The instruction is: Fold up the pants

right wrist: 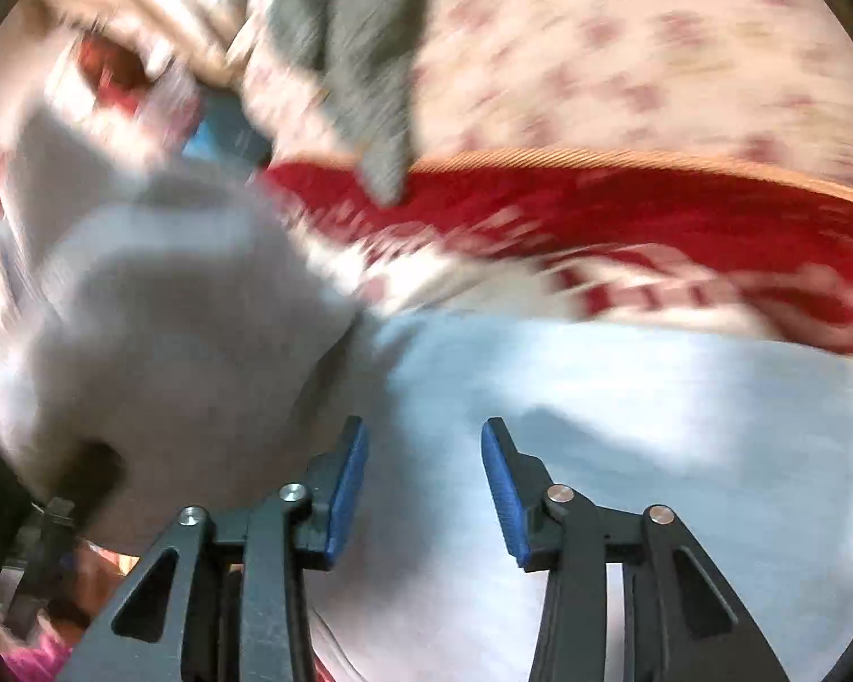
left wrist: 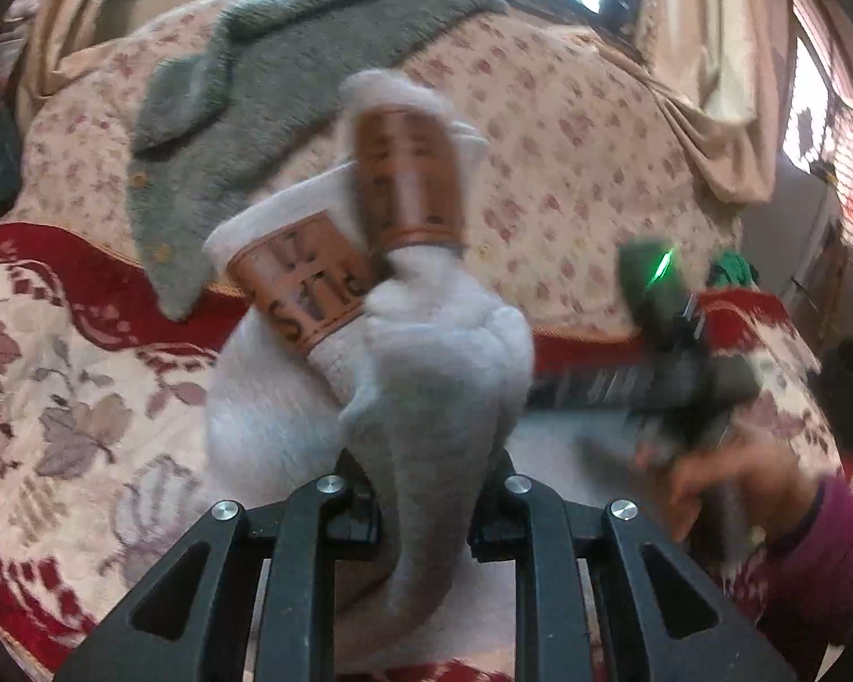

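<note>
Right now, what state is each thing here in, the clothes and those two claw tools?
Light grey pants: bunched, lifted, brown printed cuffs up.
Left gripper: shut on the pants.
Right gripper: open, nothing between its blue pads, over flat pants cloth.
Grey fleece garment: spread on the floral bedspread, unfolded.

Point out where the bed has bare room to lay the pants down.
Bare floral bedspread left of the white pants, below the grey garment; also the cream quilt right of it. Crowded at lower right, around the right gripper.
</note>
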Available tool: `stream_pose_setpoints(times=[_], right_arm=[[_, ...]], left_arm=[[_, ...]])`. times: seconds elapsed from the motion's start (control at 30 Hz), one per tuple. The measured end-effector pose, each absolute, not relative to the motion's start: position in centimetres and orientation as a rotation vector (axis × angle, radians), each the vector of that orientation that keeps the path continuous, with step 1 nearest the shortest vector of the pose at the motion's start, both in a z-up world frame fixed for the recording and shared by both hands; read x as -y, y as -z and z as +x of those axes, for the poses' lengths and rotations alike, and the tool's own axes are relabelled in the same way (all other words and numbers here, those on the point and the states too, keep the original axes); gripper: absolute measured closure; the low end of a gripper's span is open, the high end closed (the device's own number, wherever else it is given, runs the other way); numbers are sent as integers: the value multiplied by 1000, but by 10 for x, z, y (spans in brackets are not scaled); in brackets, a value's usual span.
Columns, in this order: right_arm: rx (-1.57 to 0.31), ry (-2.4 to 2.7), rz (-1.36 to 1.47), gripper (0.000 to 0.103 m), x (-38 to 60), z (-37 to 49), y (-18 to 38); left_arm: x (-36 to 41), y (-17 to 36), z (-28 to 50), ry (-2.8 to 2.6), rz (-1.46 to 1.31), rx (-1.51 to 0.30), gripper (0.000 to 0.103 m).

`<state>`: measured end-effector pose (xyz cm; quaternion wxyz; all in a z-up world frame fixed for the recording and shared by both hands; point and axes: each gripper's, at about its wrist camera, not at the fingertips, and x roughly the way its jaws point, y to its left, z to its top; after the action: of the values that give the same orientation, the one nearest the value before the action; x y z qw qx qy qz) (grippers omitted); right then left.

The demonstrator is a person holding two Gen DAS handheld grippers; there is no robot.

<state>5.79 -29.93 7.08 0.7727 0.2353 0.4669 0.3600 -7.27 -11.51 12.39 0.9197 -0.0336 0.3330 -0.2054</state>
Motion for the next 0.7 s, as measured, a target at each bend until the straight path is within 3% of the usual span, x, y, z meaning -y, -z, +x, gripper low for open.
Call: stream_pose_setpoints(times=[0.27, 0.33, 0.43, 0.7], right_arm=[[-873, -627, 542, 39, 380, 40, -122], [-858, -671, 526, 35, 370, 38, -135], [-858, -753, 472, 30, 348, 30, -150], [-905, -799, 402, 28, 315, 14, -149]], left_arm=[[158, -48, -84, 475, -17, -896, 79], [157, -53, -88, 474, -24, -880, 75], [144, -63, -88, 523, -151, -877, 61], [164, -71, -91, 460, -127, -832, 55]])
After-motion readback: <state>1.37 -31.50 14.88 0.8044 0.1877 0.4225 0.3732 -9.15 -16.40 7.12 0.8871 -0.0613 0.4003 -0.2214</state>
